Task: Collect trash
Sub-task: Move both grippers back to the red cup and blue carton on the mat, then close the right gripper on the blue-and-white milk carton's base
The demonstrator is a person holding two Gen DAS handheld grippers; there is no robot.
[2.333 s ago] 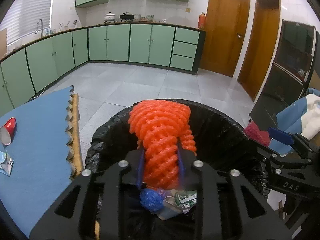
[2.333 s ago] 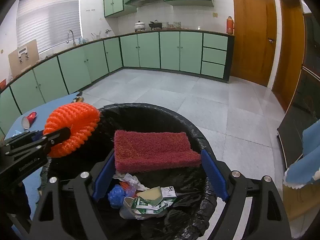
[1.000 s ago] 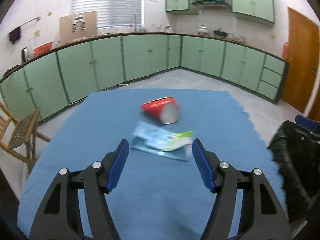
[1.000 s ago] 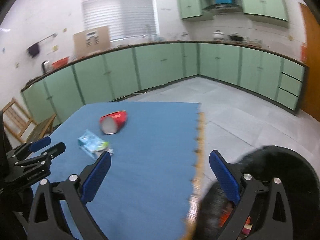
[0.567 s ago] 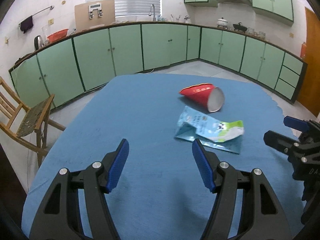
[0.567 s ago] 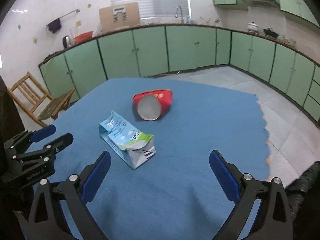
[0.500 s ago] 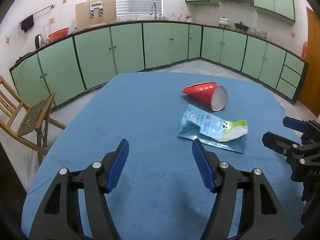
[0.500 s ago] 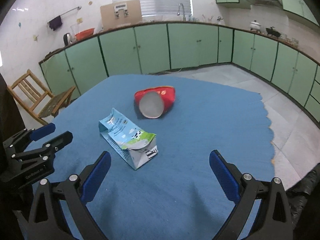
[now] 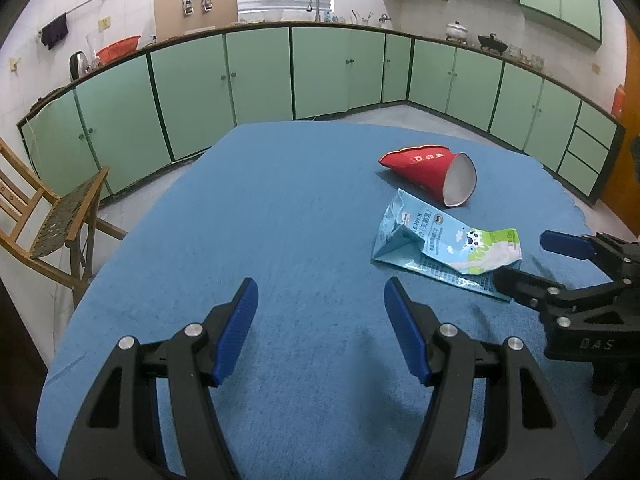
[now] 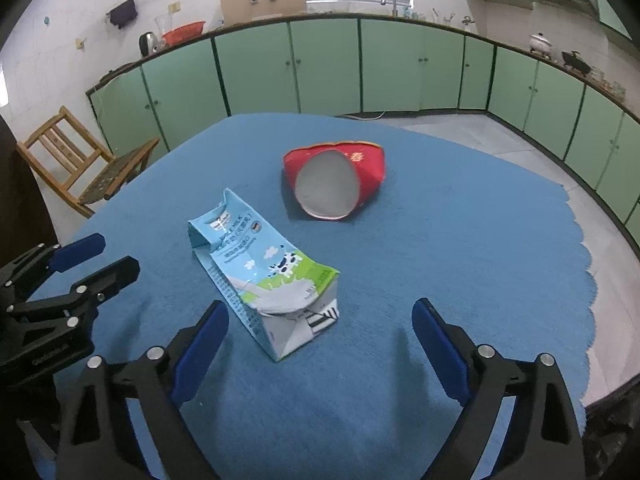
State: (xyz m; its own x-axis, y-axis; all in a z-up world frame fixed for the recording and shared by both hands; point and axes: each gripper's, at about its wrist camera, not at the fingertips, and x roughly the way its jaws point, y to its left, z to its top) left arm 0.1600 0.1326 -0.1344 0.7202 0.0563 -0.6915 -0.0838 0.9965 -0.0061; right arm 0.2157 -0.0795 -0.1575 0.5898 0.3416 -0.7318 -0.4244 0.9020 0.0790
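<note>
milk carton (image 10: 264, 280) lies crushed before closing, empty right gripper (image 10: 320, 332).

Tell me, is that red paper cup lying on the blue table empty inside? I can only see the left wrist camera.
Observer: In the right wrist view the squashed red paper cup turns its mouth towards the camera. Its white inside looks empty.
Operator: What about the crumpled light-blue milk carton?
Observer: The crumpled light-blue milk carton points its folded bottom end, with a barcode, at the right tongs. That end sits between the tongs, which are closing but not touching it.
Operator: Where's the bin?
Observer: Something black, likely the bin bag, peeks past the edge of the blue cloth-covered table, at the lower right of that view.
</note>
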